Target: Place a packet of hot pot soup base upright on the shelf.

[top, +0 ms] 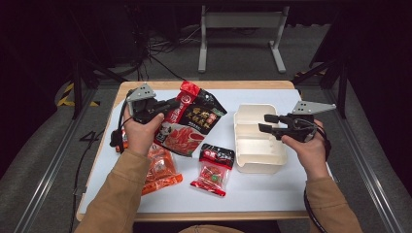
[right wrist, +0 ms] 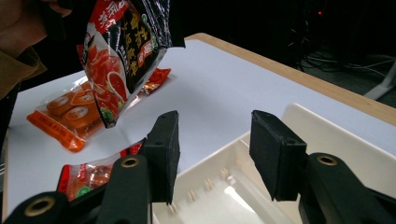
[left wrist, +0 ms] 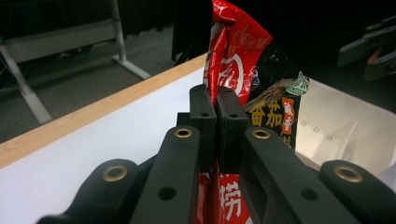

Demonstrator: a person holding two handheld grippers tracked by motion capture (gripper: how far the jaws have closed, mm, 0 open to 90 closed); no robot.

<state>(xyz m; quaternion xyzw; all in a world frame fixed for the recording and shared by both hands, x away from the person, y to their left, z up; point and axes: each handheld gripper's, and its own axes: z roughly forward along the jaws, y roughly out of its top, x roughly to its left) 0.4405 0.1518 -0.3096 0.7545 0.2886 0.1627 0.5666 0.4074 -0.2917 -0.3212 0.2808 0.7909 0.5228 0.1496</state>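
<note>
The sauce packet is held off the desk, long axis slanting toward the far edge, its red top clenched by the left hand-held gripper

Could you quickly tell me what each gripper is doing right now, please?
Left gripper: closed on the red-and-black pouch, holding it above the table.
Right gripper: open, holding nothing, over the cream tray.
</note>
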